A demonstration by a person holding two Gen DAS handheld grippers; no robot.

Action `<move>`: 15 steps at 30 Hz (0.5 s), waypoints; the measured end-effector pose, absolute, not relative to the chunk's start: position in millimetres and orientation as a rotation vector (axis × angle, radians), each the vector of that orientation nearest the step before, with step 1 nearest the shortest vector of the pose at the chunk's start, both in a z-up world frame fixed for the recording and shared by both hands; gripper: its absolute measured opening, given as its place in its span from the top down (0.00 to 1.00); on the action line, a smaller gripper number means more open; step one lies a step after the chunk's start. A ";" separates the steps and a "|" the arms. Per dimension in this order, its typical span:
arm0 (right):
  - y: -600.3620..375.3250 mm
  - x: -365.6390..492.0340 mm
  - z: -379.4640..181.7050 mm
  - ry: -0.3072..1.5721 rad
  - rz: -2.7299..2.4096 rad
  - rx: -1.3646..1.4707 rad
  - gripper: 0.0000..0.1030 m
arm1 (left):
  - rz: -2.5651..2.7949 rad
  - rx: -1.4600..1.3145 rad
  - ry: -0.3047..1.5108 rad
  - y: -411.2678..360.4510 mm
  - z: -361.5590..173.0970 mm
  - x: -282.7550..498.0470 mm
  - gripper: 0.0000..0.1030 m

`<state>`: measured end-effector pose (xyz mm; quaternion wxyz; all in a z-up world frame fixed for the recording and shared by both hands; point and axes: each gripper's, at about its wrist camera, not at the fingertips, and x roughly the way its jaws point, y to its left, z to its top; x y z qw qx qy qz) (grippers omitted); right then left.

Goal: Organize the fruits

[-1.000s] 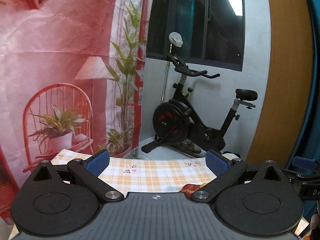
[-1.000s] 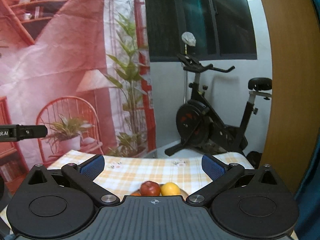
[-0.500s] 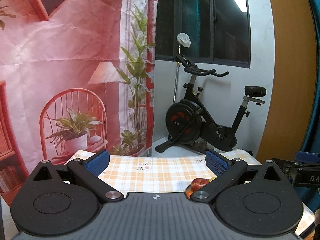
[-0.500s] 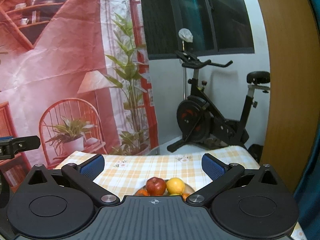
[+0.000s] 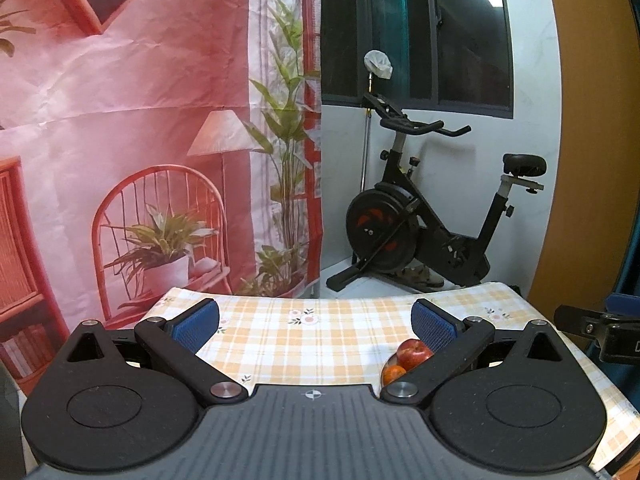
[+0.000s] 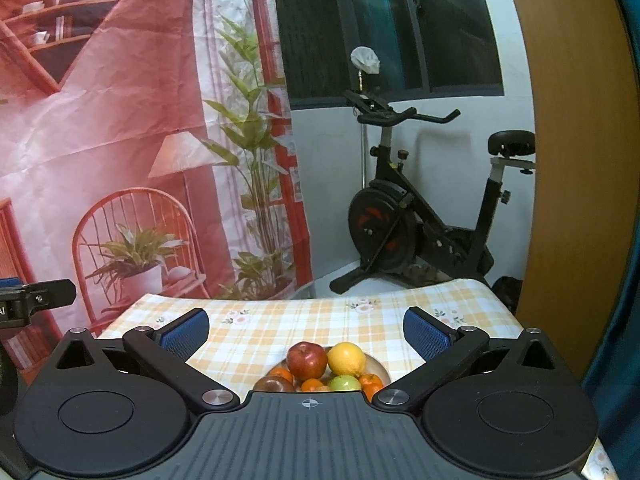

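Observation:
A plate of fruit (image 6: 380,369) sits on the checked tablecloth (image 6: 280,328), just below my right gripper (image 6: 306,330), which is open and holds nothing. On the pile a red apple (image 6: 307,359) and a yellow lemon (image 6: 346,358) lie on top, with a green apple (image 6: 345,382), several oranges (image 6: 370,383) and a dark fruit (image 6: 274,385) below. My left gripper (image 5: 316,322) is open and empty over the cloth. In its view the red apple (image 5: 414,352) and an orange (image 5: 394,374) show behind its right finger.
A black exercise bike (image 6: 420,220) stands on the floor beyond the table's far edge. A printed red backdrop (image 5: 140,140) hangs at the left. A wooden panel (image 6: 580,160) rises at the right. The other gripper's tip (image 5: 592,328) shows at each view's edge.
Both views have tilted down and pulled back slightly, so more of the tablecloth and the fruit plate shows. Both grippers stay open.

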<state>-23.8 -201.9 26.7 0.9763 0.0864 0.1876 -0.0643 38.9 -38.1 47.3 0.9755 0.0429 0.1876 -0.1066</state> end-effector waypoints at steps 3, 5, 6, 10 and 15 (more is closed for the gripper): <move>-202.2 -22.9 24.4 0.384 -0.131 0.175 0.00 | -0.214 0.089 0.383 -37.5 46.7 39.4 0.00; -202.1 -22.8 23.9 0.386 -0.131 0.175 0.00 | -0.211 0.088 0.387 -37.4 46.4 39.9 0.00; -201.9 -22.8 23.1 0.386 -0.131 0.175 0.00 | -0.211 0.087 0.389 -37.0 46.4 40.4 0.00; -201.4 -23.6 21.6 0.388 -0.130 0.175 0.00 | -0.211 0.086 0.391 -37.8 47.0 39.5 0.00; -201.7 -23.2 22.3 0.387 -0.130 0.175 0.00 | -0.213 0.086 0.390 -37.9 46.9 39.9 0.00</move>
